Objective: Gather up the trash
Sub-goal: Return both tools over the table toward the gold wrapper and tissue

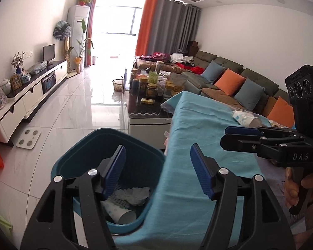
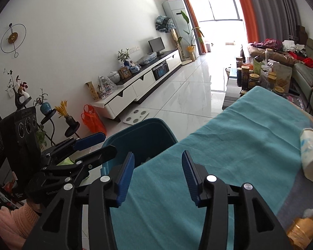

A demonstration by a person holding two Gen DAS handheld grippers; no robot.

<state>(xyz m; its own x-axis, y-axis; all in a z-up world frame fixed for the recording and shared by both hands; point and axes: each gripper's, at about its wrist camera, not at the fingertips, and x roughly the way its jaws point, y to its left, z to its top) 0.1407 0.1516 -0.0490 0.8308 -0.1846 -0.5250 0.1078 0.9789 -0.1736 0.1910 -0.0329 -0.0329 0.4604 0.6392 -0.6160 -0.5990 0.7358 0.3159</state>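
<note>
My left gripper hangs spread and empty over the teal bin, lower left, already holding a cup. My right gripper, also spread, faces the paper cup at right.

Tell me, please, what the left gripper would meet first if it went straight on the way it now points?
Most likely the teal bin beside the cloth-covered table: the left gripper stands open and empty, tilted down over the bin's rim nearest the table. Depth is unclear, so it might instead brush the cloth's hanging edge.
</note>
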